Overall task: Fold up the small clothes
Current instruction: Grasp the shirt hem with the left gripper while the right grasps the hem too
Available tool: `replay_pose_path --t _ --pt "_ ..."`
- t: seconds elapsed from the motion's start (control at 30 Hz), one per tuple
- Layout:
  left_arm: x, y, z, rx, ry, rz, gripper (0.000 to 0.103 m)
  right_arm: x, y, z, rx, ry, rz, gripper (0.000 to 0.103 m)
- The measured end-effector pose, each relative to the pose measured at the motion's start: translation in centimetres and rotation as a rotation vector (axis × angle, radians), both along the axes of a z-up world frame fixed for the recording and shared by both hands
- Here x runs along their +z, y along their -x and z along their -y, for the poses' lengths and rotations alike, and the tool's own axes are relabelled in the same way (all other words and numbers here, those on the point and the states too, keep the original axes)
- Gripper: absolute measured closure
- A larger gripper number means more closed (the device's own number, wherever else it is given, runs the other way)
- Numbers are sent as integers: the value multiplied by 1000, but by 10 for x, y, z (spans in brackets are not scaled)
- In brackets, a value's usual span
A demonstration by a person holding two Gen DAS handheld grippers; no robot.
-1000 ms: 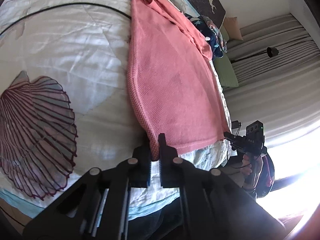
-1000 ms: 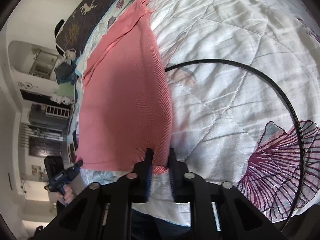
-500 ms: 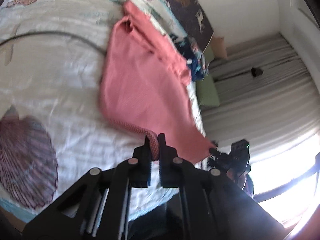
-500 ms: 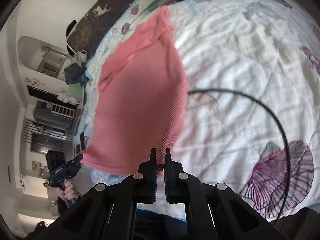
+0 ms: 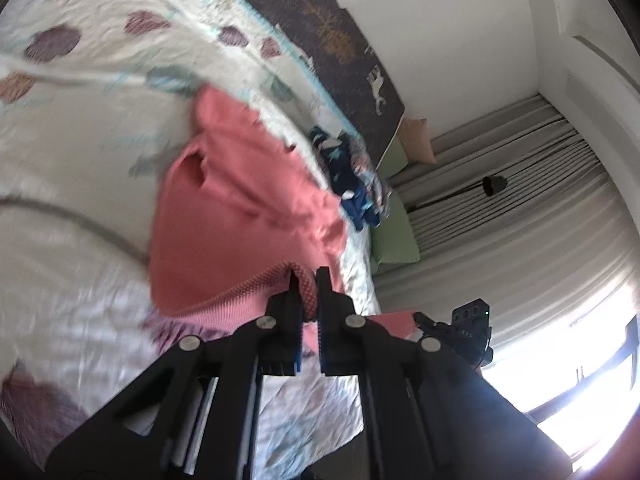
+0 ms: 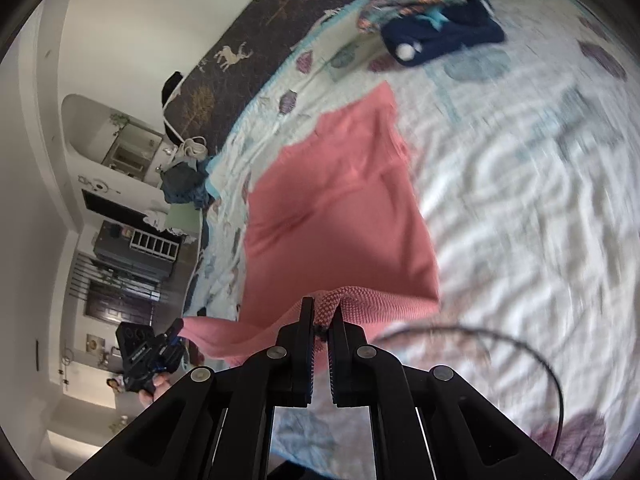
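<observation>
both claws pinching ribbed hem of pink knit garment (image 5: pixel 240 216), quilted shell-print bedspread (image 6: pixel 520 200)

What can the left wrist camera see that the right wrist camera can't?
Only the left view shows the curtains, a bright window and a green pillow. Only the right view shows shelves and a dark doorway. Both show the pink top on the quilt, the navy clothes, and each gripper shut on the top's hem.
</observation>
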State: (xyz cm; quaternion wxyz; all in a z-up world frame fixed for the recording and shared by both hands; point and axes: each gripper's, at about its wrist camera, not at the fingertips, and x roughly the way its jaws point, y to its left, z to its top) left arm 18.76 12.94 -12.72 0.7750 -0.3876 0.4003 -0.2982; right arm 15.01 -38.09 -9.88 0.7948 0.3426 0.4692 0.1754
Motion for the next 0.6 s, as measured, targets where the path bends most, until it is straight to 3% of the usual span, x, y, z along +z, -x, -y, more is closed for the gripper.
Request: replay_pose_path --t 0.27,0.6 --pt "34 -52 12 -3 -20 56 97 30 -55 -3 21 41 34 99" --pt "42 -119 10 49 1 42 97 42 -135 13 -15 7 25 99"
